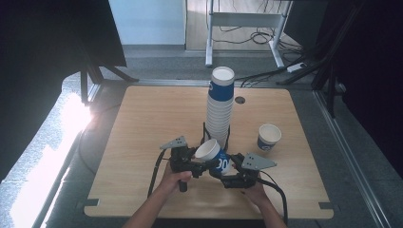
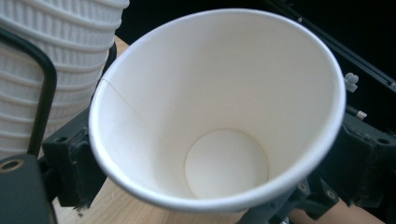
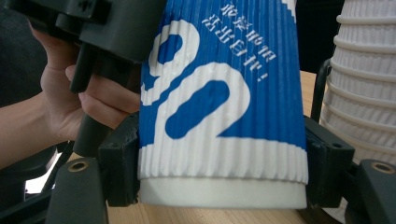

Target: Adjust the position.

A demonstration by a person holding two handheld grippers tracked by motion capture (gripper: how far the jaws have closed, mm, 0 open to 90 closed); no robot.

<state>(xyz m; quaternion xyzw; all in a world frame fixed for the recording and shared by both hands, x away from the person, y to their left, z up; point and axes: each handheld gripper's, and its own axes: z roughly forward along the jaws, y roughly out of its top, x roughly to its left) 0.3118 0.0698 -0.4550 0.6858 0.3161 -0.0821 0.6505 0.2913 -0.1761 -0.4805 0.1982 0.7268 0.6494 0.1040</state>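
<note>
A blue and white ribbed paper cup [image 1: 216,155] lies tilted between my two grippers, just in front of a tall stack of cups [image 1: 221,107]. My right gripper [image 1: 227,169] is shut on the cup's base [image 3: 219,116], one pad on each side. My left gripper [image 1: 203,160] is at the cup's open mouth [image 2: 224,93], and its pads [image 2: 70,163] lie against the outside of the rim. In the right gripper view the left gripper's black body [image 3: 107,28] overlaps the cup's upper edge, with a hand [image 3: 84,93] behind it.
The stack stands in a black wire holder [image 1: 205,130] at the middle of the wooden table [image 1: 142,123]. A single blue and white cup [image 1: 269,137] stands upright to the right of it. A table leg frame and cables lie on the floor behind.
</note>
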